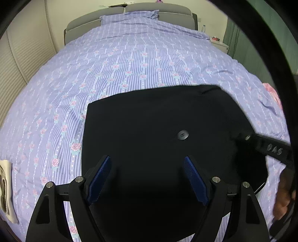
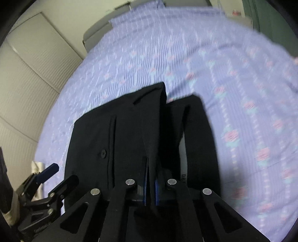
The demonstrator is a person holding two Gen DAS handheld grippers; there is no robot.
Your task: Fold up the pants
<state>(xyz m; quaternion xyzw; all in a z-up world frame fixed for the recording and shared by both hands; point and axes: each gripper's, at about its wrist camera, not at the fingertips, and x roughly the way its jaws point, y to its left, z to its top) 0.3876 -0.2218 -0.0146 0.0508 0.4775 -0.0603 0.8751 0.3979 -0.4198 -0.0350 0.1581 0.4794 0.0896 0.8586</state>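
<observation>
Black pants lie folded on the purple flowered bed cover, a dark button facing up. My left gripper hovers over their near part, open, with only flat cloth below its blue pads. In the right wrist view my right gripper is shut on a raised ridge of the pants, the cloth pinched between its blue pads at the right side of the garment. One of its fingers reaches in from the right in the left wrist view. The left gripper shows at lower left, beside the pants' edge.
A pillow and grey headboard are at the far end of the bed. Ribbed cupboard doors stand to the left, a white nightstand and green curtain to the right. A beige cloth lies at the left edge.
</observation>
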